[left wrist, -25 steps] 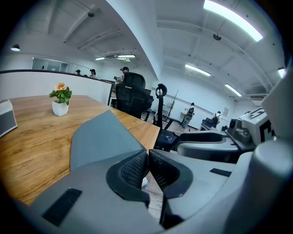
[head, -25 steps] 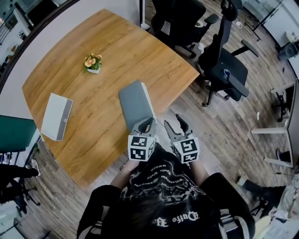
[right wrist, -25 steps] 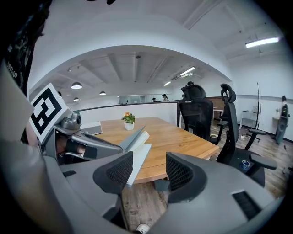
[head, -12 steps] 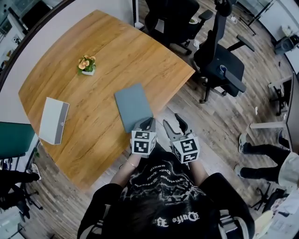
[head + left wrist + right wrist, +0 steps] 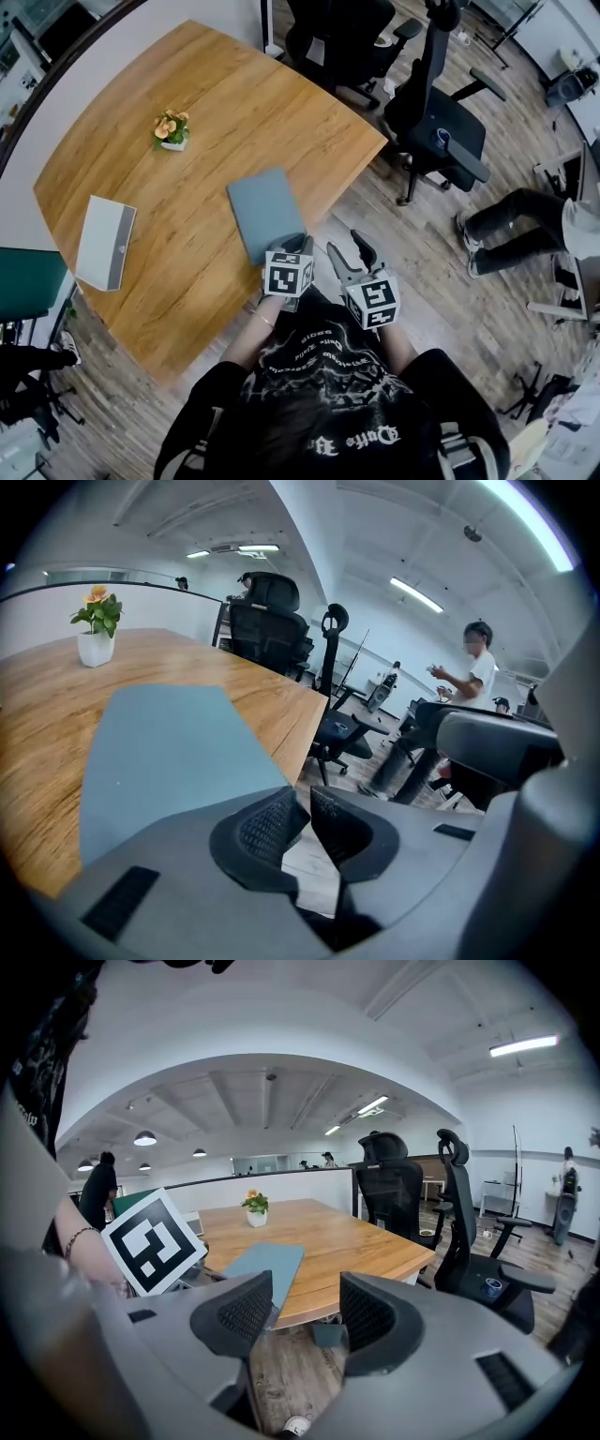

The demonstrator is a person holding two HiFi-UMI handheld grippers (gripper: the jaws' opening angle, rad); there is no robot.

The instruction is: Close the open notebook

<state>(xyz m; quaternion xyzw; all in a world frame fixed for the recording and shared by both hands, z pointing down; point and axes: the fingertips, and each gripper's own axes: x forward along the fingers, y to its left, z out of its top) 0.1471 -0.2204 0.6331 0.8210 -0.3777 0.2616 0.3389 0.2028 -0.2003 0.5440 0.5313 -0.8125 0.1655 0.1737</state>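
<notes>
The notebook (image 5: 265, 214) lies flat on the wooden table (image 5: 216, 103) near its front edge, grey-blue cover up, no pages showing. My left gripper (image 5: 298, 245) sits at the notebook's near right corner, pointing down at the table edge. Its jaws are opening from a narrow gap, and in the left gripper view (image 5: 305, 803) only floor shows between the pads; the cover (image 5: 159, 752) lies just to their left. My right gripper (image 5: 349, 246) hovers off the table edge, open and empty. In the right gripper view (image 5: 305, 1302) the notebook (image 5: 262, 1265) lies ahead to the left.
A small potted flower (image 5: 171, 129) stands at the table's far side and a white and grey slab (image 5: 103, 242) lies at its left. Black office chairs (image 5: 441, 122) stand beyond the right edge. A person's legs (image 5: 520, 217) show at the right.
The notebook's cover has come down from a raised tilt to lie flat. My left gripper sank with it toward the table edge. A person has walked in at the right.
</notes>
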